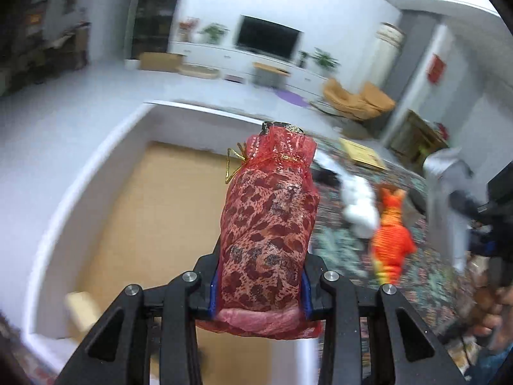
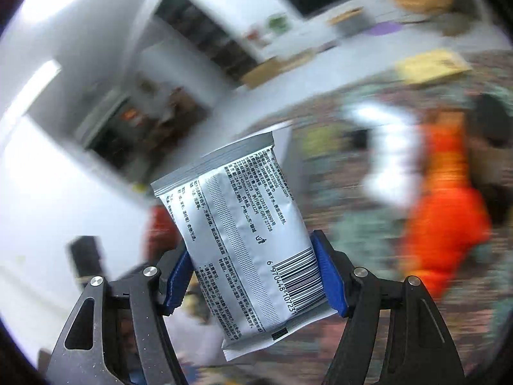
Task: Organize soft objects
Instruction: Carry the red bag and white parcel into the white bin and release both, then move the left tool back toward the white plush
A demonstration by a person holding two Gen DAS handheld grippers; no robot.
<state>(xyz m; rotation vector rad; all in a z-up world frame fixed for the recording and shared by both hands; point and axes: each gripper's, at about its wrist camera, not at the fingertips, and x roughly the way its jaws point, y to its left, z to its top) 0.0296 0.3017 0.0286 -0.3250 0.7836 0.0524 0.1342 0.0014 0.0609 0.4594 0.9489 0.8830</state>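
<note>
Patterned cloth (image 1: pixel 426 276) under both hand-held grippers: left (image 1: pixel 259 288) clamps red pouch (image 1: pixel 267 224), right (image 2: pixel 253 276) white packet (image 2: pixel 247 240)

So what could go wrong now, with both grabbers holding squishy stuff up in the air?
1. The red mesh pouch is pinched only at its lower end by the left gripper, so it might flop or slip before reaching the white box.
2. The right gripper grips the smooth wipes packet at a tilt; it might slide out.
3. Both views are blurred from fast motion, so a held item could bump the orange plush toy.
</note>
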